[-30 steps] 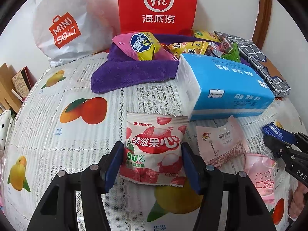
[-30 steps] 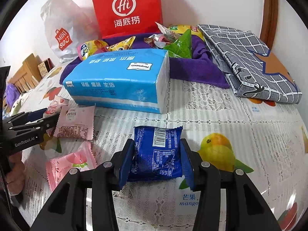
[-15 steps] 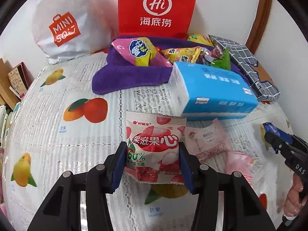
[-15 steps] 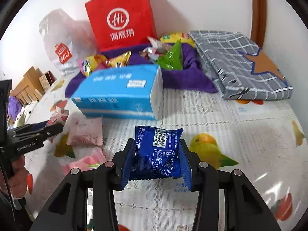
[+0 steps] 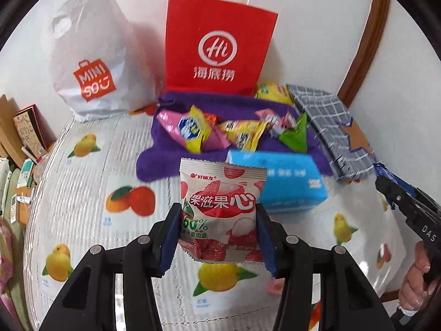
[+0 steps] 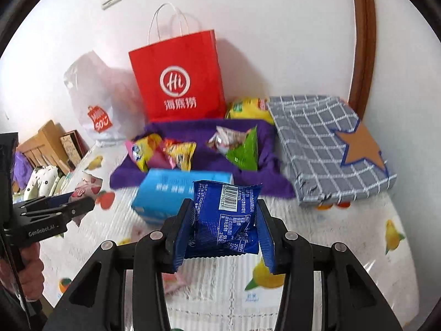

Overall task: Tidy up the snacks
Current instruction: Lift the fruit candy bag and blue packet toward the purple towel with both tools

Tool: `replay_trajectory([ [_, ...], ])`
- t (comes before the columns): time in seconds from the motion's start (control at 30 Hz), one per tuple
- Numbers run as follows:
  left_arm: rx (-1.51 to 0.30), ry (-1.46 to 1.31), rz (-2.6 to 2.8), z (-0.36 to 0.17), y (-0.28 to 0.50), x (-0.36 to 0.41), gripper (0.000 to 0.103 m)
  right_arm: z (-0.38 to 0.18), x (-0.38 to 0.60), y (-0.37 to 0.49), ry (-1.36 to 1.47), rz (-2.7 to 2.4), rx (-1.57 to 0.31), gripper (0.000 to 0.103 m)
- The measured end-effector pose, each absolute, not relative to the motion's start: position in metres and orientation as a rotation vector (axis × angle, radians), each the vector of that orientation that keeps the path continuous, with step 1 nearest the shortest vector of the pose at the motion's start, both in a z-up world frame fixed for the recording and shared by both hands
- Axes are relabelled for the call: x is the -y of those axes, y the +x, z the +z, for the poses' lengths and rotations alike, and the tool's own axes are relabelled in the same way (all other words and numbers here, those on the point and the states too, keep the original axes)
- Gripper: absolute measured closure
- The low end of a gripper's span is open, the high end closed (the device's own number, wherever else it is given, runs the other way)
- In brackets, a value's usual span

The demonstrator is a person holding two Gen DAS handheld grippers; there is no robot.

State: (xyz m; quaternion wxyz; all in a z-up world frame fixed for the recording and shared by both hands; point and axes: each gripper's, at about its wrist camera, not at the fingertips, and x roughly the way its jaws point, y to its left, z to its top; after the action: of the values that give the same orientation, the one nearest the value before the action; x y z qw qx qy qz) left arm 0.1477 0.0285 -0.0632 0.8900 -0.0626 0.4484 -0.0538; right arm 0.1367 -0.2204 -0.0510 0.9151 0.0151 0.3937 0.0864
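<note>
My left gripper (image 5: 217, 215) is shut on a white and pink lychee snack packet (image 5: 220, 207), held upright in the air above the table. My right gripper (image 6: 224, 212) is shut on a blue snack packet (image 6: 227, 218) with a barcode, also lifted off the table. Behind both lies a purple cloth (image 5: 171, 160) with several snack packets (image 5: 193, 132) heaped on it. In the left wrist view the right gripper (image 5: 386, 184) shows at the right edge with a hand below it. The left gripper (image 6: 82, 201) shows at the left edge of the right wrist view.
A blue tissue pack (image 5: 286, 184) lies in front of the cloth. A red paper bag (image 5: 217, 49) and a white plastic bag (image 5: 93, 66) stand against the wall. A folded grey checked cloth (image 6: 328, 143) lies at the right. The table (image 5: 82, 193) wears a fruit-print lace cover.
Both grippers have risen, lifting the lychee packet and the blue packet off the table. The left jaws closed in on their packet early in the second.
</note>
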Motion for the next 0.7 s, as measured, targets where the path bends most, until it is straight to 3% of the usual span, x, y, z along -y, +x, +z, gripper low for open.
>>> replay_trajectory([
  [0.7, -0.854, -0.118, -0.157, -0.002, 0.179, -0.01, 0.054, -0.01, 0.215, 0.166, 0.031, 0.183, -0.76, 0.059],
])
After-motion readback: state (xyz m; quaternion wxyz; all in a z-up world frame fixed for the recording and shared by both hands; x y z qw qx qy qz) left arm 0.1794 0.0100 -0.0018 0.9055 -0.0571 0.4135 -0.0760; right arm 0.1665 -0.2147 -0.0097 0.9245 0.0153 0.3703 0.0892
